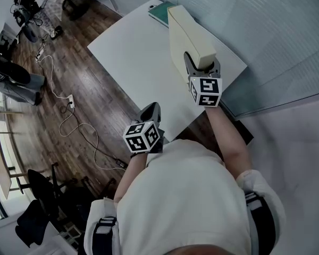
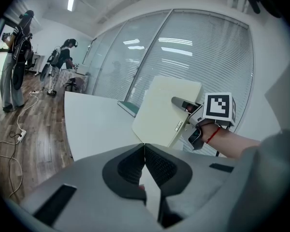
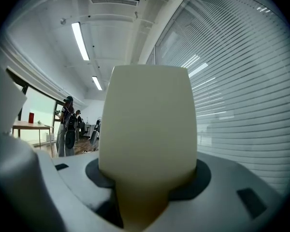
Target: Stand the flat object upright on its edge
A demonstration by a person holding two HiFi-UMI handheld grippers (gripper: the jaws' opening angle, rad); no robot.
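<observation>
Cream flat box (image 1: 187, 37), upright on edge

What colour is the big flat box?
The box is cream, a pale yellowish white; the head view shows it best.

A white bench (image 1: 127, 52) stretches ahead of the left tool (image 1: 151, 110), with dark wood floor (image 1: 80, 89) to its left, crossed by white cables (image 1: 69, 118). Right of the right tool (image 1: 202, 67) runs a glass wall (image 1: 287, 31) behind slatted blinds. Strip lights (image 3: 80, 41) glow overhead; people (image 2: 12, 62) stand far off.
</observation>
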